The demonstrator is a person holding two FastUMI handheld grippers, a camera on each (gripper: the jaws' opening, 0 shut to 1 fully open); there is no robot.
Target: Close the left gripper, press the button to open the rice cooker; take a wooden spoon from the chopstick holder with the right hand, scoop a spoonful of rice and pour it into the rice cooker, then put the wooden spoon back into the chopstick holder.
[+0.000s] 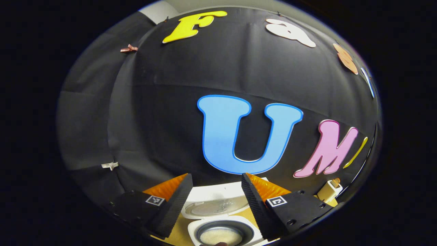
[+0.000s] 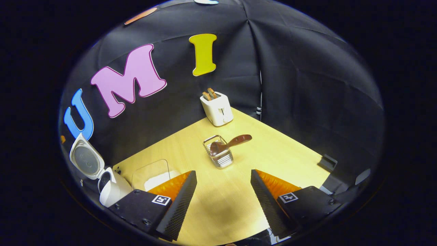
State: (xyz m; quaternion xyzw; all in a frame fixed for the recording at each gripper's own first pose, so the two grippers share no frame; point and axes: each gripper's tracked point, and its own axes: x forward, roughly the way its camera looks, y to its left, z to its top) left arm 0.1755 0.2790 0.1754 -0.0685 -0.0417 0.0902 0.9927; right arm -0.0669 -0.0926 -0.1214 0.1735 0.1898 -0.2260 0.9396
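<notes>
Right gripper view: wooden spoon point(image 2: 230, 142) in chopstick holder point(image 2: 220, 158); rice cooker point(image 2: 102, 177) open.

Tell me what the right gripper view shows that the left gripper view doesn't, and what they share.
Right gripper view alone: the wire holder with the wooden spoon resting in it, a clear container beside the cooker, and the open right gripper over the table. Left gripper view alone: a look straight down into the pot, between the open left gripper fingers. Both share the rice cooker with its lid up, and the toaster.
</notes>
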